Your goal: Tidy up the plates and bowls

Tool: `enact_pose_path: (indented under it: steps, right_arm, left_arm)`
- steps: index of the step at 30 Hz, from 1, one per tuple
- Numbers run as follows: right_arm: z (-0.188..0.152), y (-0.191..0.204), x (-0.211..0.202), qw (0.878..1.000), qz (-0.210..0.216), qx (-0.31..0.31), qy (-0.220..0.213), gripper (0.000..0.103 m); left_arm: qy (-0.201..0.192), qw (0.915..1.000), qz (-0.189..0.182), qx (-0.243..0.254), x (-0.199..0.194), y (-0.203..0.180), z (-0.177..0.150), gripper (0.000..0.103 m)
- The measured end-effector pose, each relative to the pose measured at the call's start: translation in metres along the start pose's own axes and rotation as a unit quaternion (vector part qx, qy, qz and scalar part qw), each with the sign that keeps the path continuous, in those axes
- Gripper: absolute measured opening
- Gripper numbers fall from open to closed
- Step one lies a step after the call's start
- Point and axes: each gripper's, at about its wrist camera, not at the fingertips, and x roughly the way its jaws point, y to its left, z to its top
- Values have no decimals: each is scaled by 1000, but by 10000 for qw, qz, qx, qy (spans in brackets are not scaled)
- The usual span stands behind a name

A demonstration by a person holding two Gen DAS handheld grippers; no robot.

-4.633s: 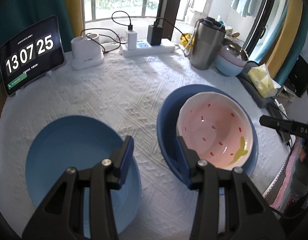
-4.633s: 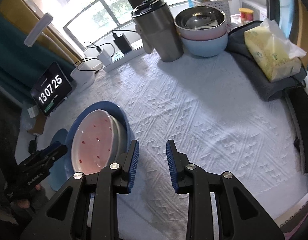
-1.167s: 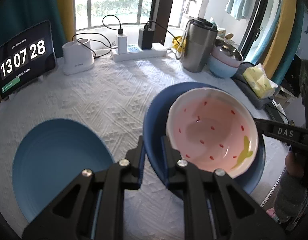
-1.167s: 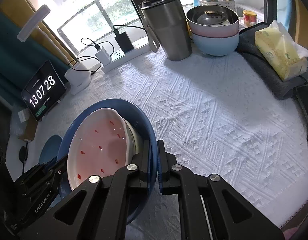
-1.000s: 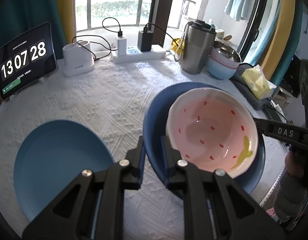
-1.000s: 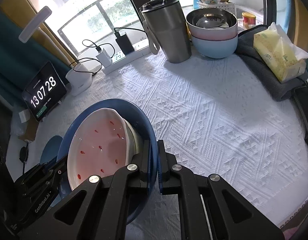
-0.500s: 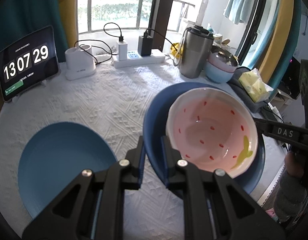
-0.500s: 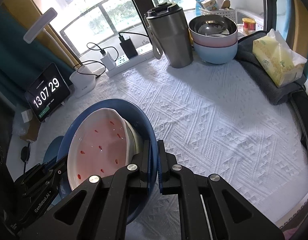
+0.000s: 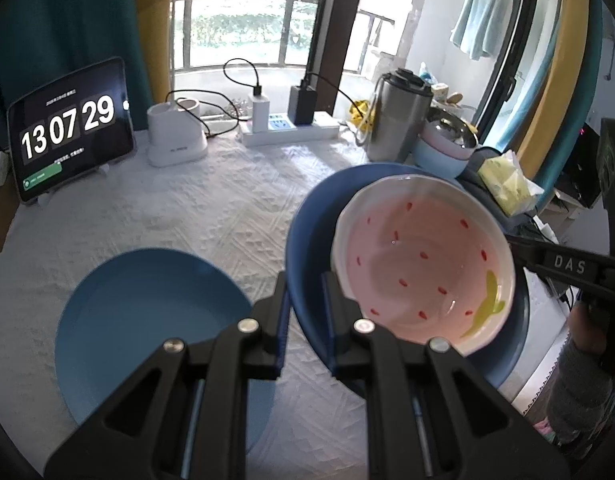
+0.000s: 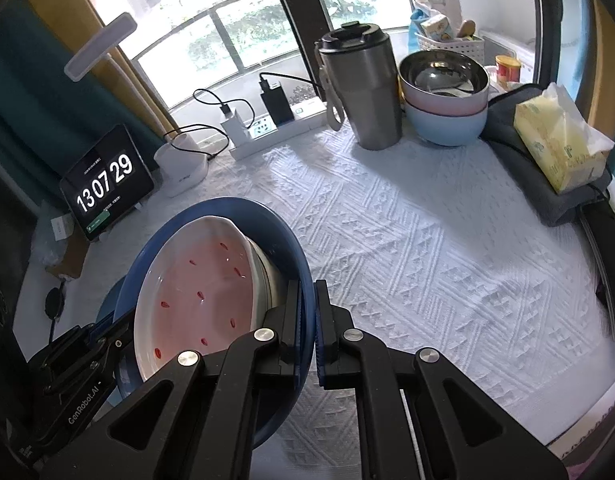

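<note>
A dark blue plate (image 9: 311, 220) carries a pink bowl with red flecks (image 9: 419, 264) and hangs above the white tablecloth. My left gripper (image 9: 305, 286) is shut on the plate's left rim. My right gripper (image 10: 308, 288) is shut on the opposite rim of the dark blue plate (image 10: 285, 236), and the pink bowl (image 10: 199, 280) sits tilted in it. Each view shows the other gripper: the right gripper (image 9: 567, 268) at the far edge, the left gripper (image 10: 103, 334) at lower left. A light blue plate (image 9: 147, 320) lies flat on the table to the left.
Along the back stand a tablet clock (image 9: 67, 128), a white holder (image 9: 175, 140), a power strip (image 9: 291, 132), a steel tumbler (image 10: 359, 92) and stacked bowls (image 10: 445, 96). A yellow tissue pack (image 10: 559, 144) lies on a grey cloth at the right. A person's sleeve (image 9: 579, 384) shows at the right edge.
Both grippers, open a few seconds ago, are shut on the dark blue plate's rims. Over the last second the plate and bowl have risen off the table between them.
</note>
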Motion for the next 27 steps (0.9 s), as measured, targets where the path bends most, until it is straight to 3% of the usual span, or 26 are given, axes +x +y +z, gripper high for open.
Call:
enact_pose_path:
  steps: [27]
  right_arm:
    - [2, 84, 13, 9985, 103, -538, 48, 7]
  left_arm:
    - [-223, 9981, 164, -543, -32, 77, -10, 13]
